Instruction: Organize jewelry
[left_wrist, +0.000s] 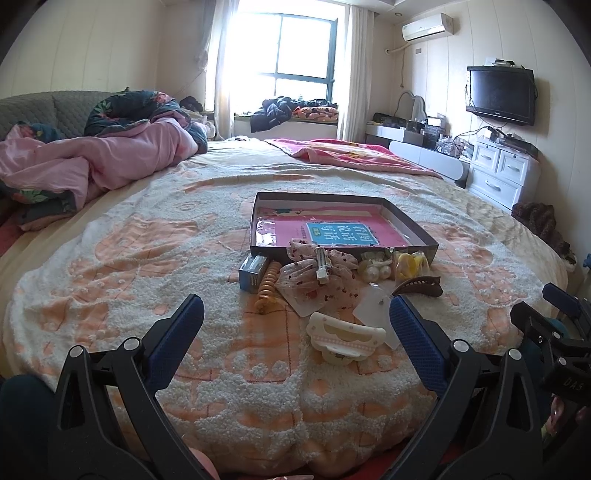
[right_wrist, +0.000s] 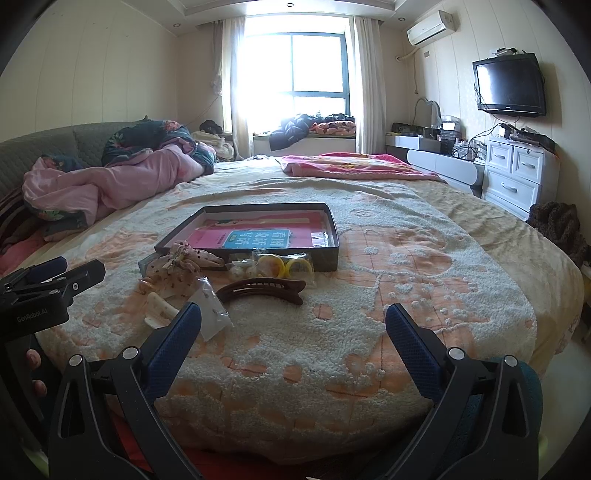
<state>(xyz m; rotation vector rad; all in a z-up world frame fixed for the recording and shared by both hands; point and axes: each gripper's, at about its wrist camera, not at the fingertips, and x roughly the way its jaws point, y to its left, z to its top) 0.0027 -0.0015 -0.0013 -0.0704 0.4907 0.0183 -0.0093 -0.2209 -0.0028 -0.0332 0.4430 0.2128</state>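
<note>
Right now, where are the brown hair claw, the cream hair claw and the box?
brown hair claw (right_wrist: 260, 288), right wrist view, middle of its curved body.
cream hair claw (left_wrist: 345, 338), left wrist view, centre of its top.
box (left_wrist: 341, 255), left wrist view, near wall.

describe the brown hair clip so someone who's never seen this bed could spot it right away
On the bed's blanket, look just in front of the shallow dark box. The brown hair clip lies nearest the viewer: long, curved and toothed, the pile's only dark brown piece.
</note>
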